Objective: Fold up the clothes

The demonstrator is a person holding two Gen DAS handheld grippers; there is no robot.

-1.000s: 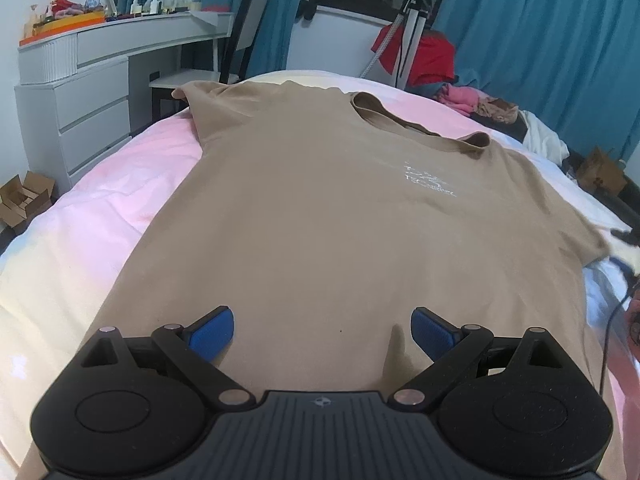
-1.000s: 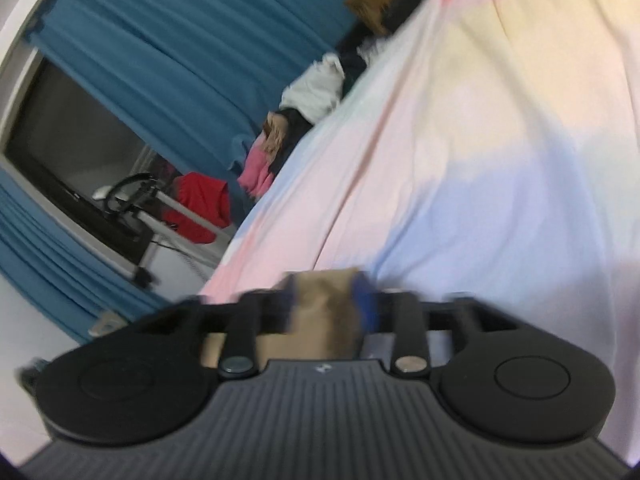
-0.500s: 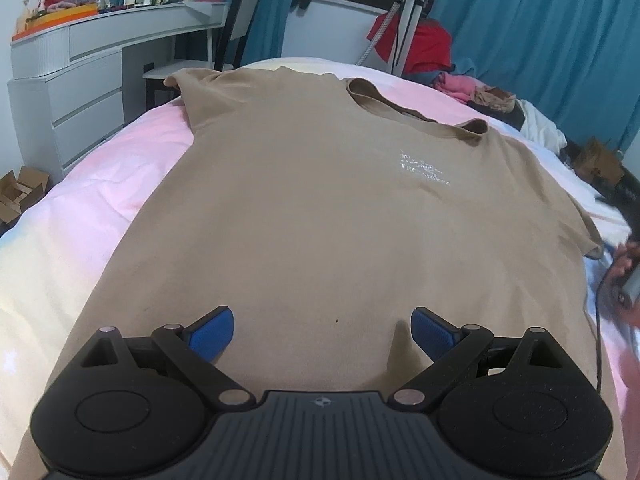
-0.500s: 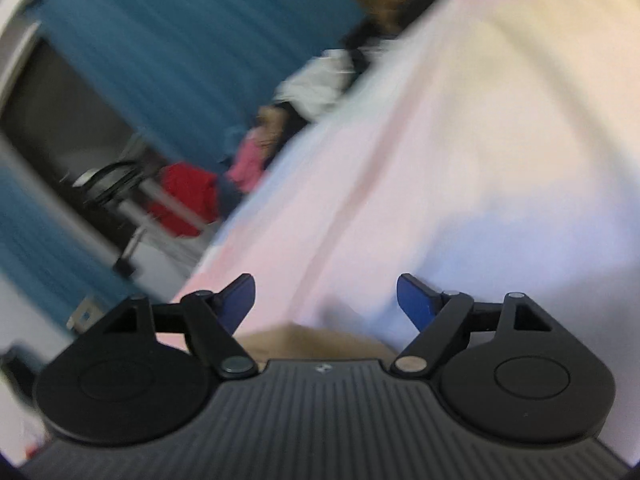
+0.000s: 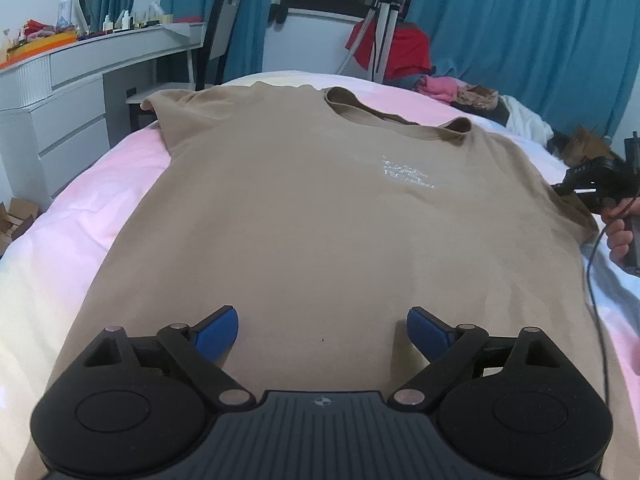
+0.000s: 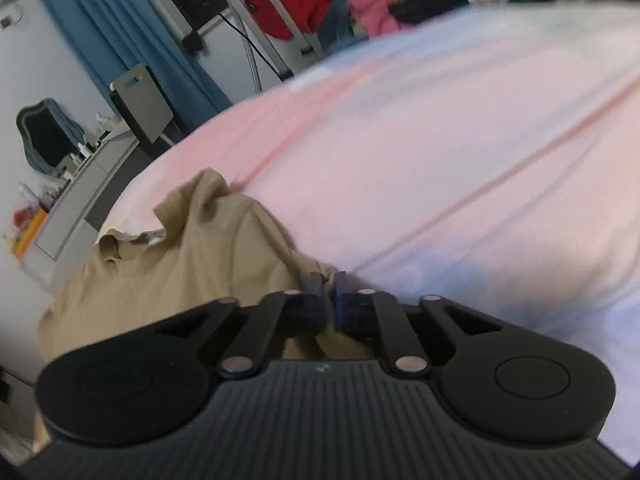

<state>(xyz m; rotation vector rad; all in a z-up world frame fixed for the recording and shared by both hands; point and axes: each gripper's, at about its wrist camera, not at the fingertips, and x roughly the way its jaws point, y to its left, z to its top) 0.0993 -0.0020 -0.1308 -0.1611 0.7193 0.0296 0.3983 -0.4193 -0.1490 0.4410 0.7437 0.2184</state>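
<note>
A tan T-shirt is lying flat, front up, across a bed w/ a soft pastel sheet blending pink, pale yellow and light blue. The fabric is looking matte and smooth, w/ a ribbed round collar at the far end and a small white chest print. One short sleeve is reaching toward the far left corner of the bed; the other is at the right edge.

The left gripper is hovering low over the hem area, jaws spread wide, blue pads apart w/ nothing between them; whether they are touching the cloth is unclear.

The right gripper is pinching the right sleeve: its fingers are nearly together w/ a bunched bit of tan cloth between them. In the left wrist view this gripper is showing at the sleeve's edge, w/ a hand around its handle and a thin black cable trailing over the sheet.

Beyond the bed: teal curtains hanging in pleats, a white dresser w/ drawers and clutter on top, a dark chair, a metal tripod draped w/ red cloth, and a heap of pink, brown and white clothes.
</note>
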